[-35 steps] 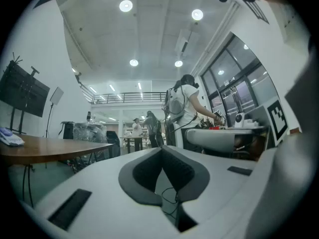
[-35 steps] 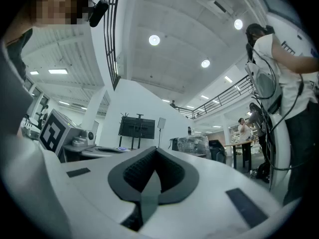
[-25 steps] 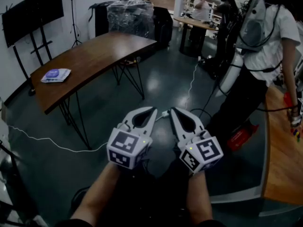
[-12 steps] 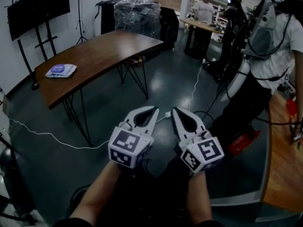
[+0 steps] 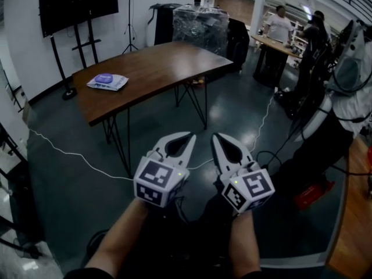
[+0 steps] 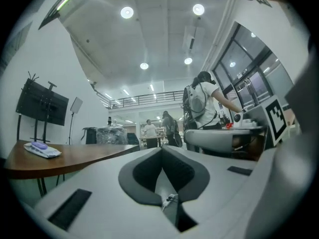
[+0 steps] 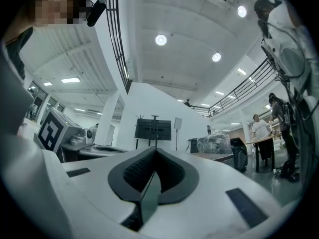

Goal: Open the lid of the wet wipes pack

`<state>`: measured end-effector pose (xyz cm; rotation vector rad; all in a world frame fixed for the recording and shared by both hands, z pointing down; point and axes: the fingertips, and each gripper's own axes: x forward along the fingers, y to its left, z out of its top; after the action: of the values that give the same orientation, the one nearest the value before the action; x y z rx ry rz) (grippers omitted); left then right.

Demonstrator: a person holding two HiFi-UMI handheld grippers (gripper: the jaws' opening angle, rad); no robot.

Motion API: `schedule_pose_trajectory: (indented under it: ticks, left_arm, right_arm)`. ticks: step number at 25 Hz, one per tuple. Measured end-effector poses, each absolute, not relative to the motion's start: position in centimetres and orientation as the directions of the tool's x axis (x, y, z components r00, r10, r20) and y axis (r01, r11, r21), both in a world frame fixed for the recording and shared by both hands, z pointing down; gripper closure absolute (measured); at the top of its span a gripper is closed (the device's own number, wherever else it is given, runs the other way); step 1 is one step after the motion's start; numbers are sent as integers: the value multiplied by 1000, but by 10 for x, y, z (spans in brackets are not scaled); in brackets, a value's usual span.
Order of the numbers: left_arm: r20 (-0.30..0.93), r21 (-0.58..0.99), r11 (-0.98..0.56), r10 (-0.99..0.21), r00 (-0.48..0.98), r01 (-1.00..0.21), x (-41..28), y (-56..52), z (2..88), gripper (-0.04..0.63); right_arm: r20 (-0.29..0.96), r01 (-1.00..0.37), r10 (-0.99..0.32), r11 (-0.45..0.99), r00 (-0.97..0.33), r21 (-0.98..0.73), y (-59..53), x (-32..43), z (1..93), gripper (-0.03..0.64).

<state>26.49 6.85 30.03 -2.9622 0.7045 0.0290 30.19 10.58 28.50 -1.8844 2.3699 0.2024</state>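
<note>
The wet wipes pack [image 5: 107, 81], white with a purple lid, lies flat at the left end of a brown curved table [image 5: 163, 65], far ahead of both grippers. In the left gripper view the pack [image 6: 42, 149] is small on the tabletop [image 6: 79, 158] at the left. My left gripper [image 5: 189, 136] and right gripper [image 5: 215, 136] are held side by side over the dark floor, pointing roughly level. Each is shut with nothing between its jaws, as the left gripper view [image 6: 162, 149] and right gripper view [image 7: 155, 151] show.
A black screen on a stand [image 5: 78, 4] is against the wall behind the table. A white cable [image 5: 70, 153] runs across the floor under the table. A plastic-wrapped block [image 5: 200, 22] and several people [image 5: 282, 25] are at the back right. Another wooden table edge [image 5: 357, 225] is at the far right.
The view has swung left, so the table and wipes pack sit further right and more central. Both grippers travelled along together, still shut and empty.
</note>
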Motion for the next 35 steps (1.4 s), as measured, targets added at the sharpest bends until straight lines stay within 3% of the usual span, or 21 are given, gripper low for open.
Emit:
schedule_pose_trajectory:
  ticks: [21,35]
  left_arm:
    - [-55,-117,-616,-779,624,-779,47,-6,288,591]
    - [-28,-97,-548,-833,553,-831,2,-112,290,591]
  right_arm:
    - [-191,-799,-777,595,-599,88,16,103,274,606]
    - [-159,-759,-742,641,-651,116,-85,58,267,606]
